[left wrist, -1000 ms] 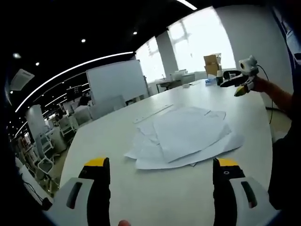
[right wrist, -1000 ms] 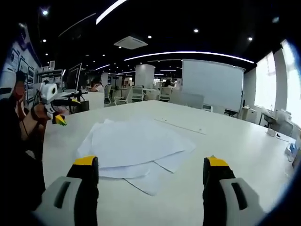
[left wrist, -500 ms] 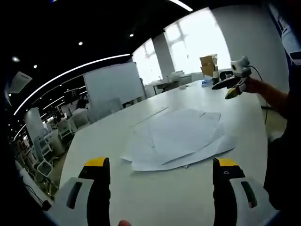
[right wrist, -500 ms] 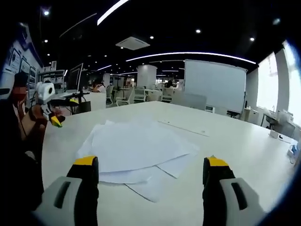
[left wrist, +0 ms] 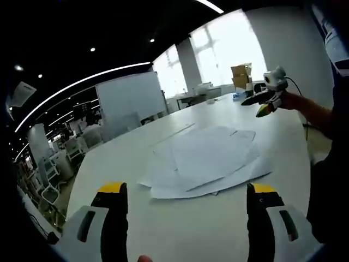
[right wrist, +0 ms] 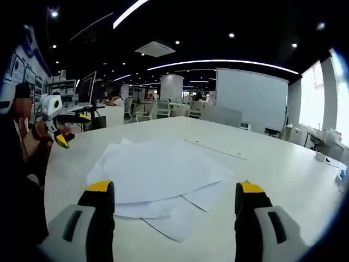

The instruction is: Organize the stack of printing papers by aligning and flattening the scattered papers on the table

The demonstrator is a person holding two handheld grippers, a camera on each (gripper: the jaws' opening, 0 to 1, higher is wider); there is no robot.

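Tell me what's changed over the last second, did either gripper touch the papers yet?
No. Both views have drifted a little, so the grippers have shifted slightly, but nothing was taken hold of. The left gripper and right gripper stay open, held above the table short of the papers. The papers lie fanned and unaligned as before.

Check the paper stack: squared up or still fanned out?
Fanned out. The papers lie flat on the table but overlap at different angles, with corners sticking out past the top sheet in both gripper views.
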